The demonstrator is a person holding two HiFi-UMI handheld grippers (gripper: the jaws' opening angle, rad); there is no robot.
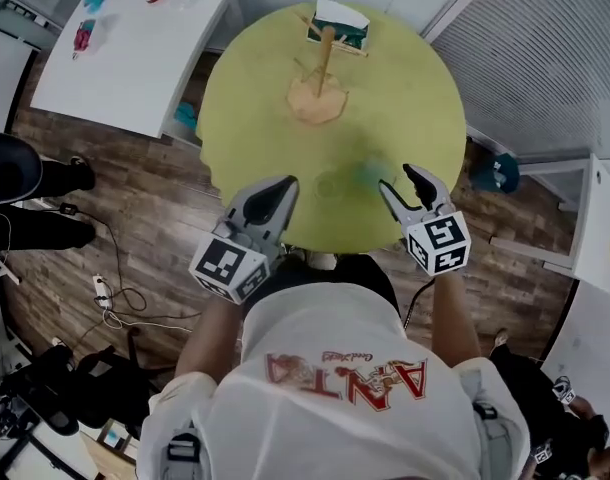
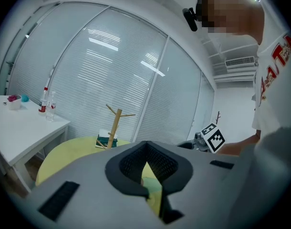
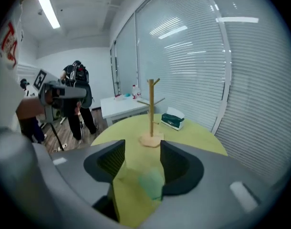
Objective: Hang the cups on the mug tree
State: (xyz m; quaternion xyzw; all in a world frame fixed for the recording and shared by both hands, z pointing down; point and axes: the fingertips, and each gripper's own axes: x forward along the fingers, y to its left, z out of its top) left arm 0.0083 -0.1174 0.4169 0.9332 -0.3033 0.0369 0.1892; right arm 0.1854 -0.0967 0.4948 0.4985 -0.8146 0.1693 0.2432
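A bare wooden mug tree (image 1: 325, 63) (image 3: 151, 113) (image 2: 115, 128) stands upright on its round base at the far side of the round yellow-green table (image 1: 415, 98). A pale green cup (image 1: 370, 176) (image 3: 152, 184), blurred, is at the table's near edge, just ahead of my right gripper (image 1: 397, 180) (image 3: 141, 149). That gripper is open, and the cup shows low in the gap close to the right-hand pad, with no pad seen pressing on it. My left gripper (image 1: 287, 182) (image 2: 145, 147) hovers over the near edge, shut with nothing in it.
A green tissue box (image 1: 337, 24) lies behind the mug tree. A white table (image 1: 135, 48) with bottles stands at the back left, another white table (image 1: 600, 228) at the right. A person in dark clothes (image 3: 76, 92) stands on the wooden floor; cables (image 1: 110, 298) lie there.
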